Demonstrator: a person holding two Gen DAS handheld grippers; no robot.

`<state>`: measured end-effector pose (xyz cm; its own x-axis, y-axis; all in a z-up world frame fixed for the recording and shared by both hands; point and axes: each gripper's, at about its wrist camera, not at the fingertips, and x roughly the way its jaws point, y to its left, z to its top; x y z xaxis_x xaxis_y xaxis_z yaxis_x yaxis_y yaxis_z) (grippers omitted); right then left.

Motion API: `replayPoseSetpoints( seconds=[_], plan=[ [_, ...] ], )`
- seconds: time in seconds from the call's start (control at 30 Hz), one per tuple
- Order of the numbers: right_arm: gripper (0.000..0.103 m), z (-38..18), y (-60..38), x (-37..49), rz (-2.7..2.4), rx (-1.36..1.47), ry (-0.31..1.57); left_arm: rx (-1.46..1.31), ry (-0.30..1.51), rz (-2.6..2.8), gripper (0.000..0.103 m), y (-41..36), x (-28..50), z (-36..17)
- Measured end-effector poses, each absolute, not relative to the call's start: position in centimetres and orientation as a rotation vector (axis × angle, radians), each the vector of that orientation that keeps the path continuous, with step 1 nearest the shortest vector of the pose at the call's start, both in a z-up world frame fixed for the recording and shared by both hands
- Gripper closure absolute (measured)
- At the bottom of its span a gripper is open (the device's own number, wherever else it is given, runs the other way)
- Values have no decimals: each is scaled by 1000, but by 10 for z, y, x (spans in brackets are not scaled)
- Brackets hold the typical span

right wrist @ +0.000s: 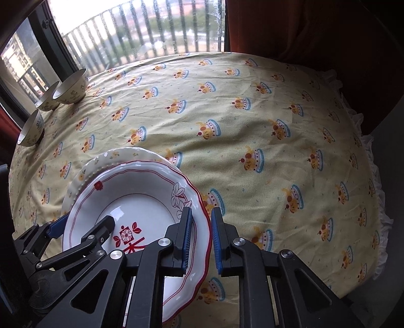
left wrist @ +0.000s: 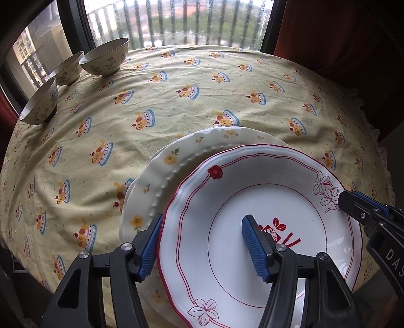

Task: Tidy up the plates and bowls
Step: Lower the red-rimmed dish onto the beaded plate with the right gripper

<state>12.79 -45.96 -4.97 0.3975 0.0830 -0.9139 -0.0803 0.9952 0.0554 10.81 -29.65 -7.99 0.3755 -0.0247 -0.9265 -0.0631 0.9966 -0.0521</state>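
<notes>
Right wrist: plate rim, bare tablecloth beyond

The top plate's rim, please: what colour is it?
Red, on a white plate; clearest in the left wrist view.

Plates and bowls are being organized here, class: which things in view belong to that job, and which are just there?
Belonging to the job:
red-rimmed plate, straddled by both grippers
yellow-flowered plate beneath it
three bowls by the window
left gripper
right gripper

Just there:
patterned tablecloth
window railing
red curtain
</notes>
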Motion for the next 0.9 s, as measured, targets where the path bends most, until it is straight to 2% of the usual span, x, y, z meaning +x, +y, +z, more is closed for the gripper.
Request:
replayPoseSetpoints(
  seconds=[0.27, 0.3, 0.33, 0.57, 0.77, 0.9],
  plan=[
    [85, -64, -449, 134, 134, 21, 1201, -79, 1158, 87, 40, -284, 106, -73],
    [88, -66, -447, 135, 136, 23, 1204, -75, 1147, 89, 40, -284, 107, -71],
    [100, -65, -445, 135, 166, 39, 1192, -64, 1134, 84, 41, -285, 108, -70],
    [100, -59, -412, 144, 239, -21, 1150, -37, 1124, 119, 39, -285, 118, -76],
    [100, -66, -417, 146, 220, -17, 1173, -11, 1120, 116, 31, -291, 119, -78],
    [99, -67, -419, 147, 223, -23, 1175, -61, 1133, 113, 21, -283, 118, -76]
  ],
)
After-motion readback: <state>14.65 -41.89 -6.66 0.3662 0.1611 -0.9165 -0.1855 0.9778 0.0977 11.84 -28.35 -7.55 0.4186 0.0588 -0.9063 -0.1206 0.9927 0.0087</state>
